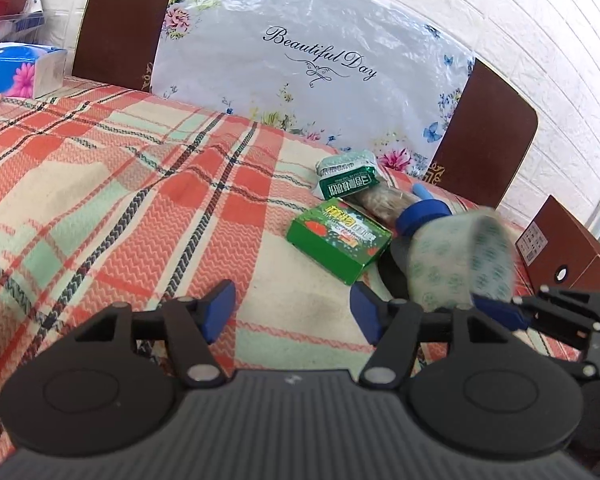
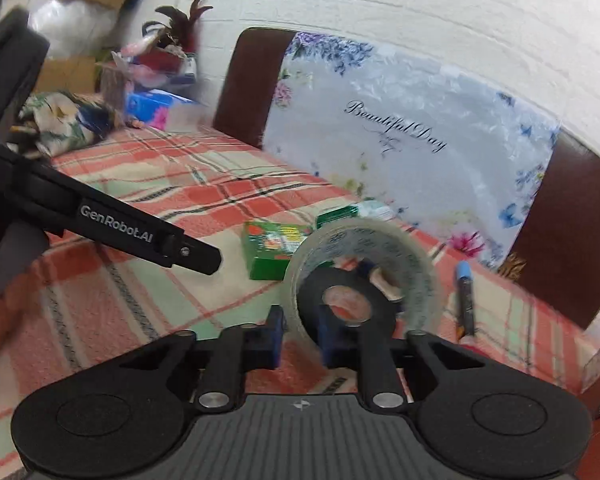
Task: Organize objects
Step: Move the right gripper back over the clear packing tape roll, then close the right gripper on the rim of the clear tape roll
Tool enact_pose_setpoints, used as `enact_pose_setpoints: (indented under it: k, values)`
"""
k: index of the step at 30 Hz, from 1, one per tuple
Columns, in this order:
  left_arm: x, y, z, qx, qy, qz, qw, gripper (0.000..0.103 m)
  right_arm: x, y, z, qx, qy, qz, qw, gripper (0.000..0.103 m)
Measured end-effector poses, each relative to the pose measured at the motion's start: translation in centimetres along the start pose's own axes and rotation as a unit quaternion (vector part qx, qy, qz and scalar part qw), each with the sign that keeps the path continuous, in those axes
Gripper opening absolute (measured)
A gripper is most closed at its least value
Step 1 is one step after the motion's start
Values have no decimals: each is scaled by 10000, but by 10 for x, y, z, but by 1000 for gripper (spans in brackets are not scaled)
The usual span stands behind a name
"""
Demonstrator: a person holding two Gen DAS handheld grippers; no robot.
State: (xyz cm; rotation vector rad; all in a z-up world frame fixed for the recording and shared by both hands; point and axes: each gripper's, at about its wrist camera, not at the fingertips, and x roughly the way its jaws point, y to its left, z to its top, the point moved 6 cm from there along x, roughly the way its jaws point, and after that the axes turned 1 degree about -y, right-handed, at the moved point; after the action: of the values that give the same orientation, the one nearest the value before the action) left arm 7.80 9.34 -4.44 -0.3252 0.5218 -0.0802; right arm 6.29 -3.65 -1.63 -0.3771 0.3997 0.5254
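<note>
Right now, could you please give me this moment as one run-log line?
right gripper: shut on clear tape roll | left gripper: open, empty | green box: on plaid tablecloth

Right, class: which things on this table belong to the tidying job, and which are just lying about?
Job:
tape roll in the right gripper
black tape ring
green box
green packet
blue-capped marker
left gripper, empty

Lying about:
tissue box
chairs
floral plastic bag

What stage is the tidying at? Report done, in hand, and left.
Done: nothing looks sorted yet. In hand: the right gripper is shut on the tape roll; the left gripper is open and empty. Left: the green box, green packet and marker lie loose on the table.
</note>
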Motion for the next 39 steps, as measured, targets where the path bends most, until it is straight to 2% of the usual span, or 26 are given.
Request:
enact_pose_setpoints:
  k: [1,3,6,9,11,12,15,17,19,21,24,29,33,34,36,37,38,39]
  values:
    - [0,0,0,-11,-3,-8,10000,65,-6,-3,2,51,-50,-48,10000,6]
    - [0,0,0,-27,-4,-22,10000,66,-25,-10,7,-53,-201,-318,9993,9]
    - [1,-1,0,-17,-8,-60,10000,69,-62,-23,6,222,-228,-348,9989,8]
    - [1,-1,0,-13,-1,-82,10000,71,-89,-25,-6,-104,68,-486,9987,11]
    - [1,-2,1,8,12,-80,10000,72,-100,-26,-14,-21,134,-523,9985,30]
    - [1,-2,1,19,19,-75,10000,72,-104,-29,-18,103,124,-555,9983,44]
    - [1,-2,2,26,69,-60,10000,72,-115,-39,-31,655,14,-587,9961,45]
    - [0,-4,3,37,148,-12,9999,72,-120,-46,-41,1077,-41,-667,9919,50]
    - [-6,-11,5,28,245,-90,9997,71,-126,-54,-50,1385,-43,-742,9876,63]
    - [-14,-24,8,-30,282,-306,9991,71,-130,-60,-59,1530,-38,-764,9853,70]
    - [-23,-59,11,293,395,-621,9969,71,-129,-59,-70,1701,51,-617,9835,75]
    - [-22,-120,9,734,841,-1185,9867,71,-117,-57,-78,1705,192,-456,9841,84]
    - [-9,-155,1,1193,1126,-1249,9785,70,-100,-64,-80,1499,344,-429,9872,84]
    - [-3,-158,-3,1268,1241,-1196,9769,67,-94,-65,-79,1480,364,-397,9875,87]
    - [16,-163,-19,1464,1647,-921,9711,50,-80,-64,-77,1409,412,-246,9889,90]
    - [27,-160,-30,1504,1884,-787,9673,34,-72,-63,-77,1345,414,-169,9899,89]
    - [34,-156,-39,1460,2002,-676,9664,29,-63,-60,-78,1275,472,-131,9906,87]
    - [32,-154,-39,1453,1851,-652,9697,29,-56,-56,-80,1210,572,-31,9910,85]
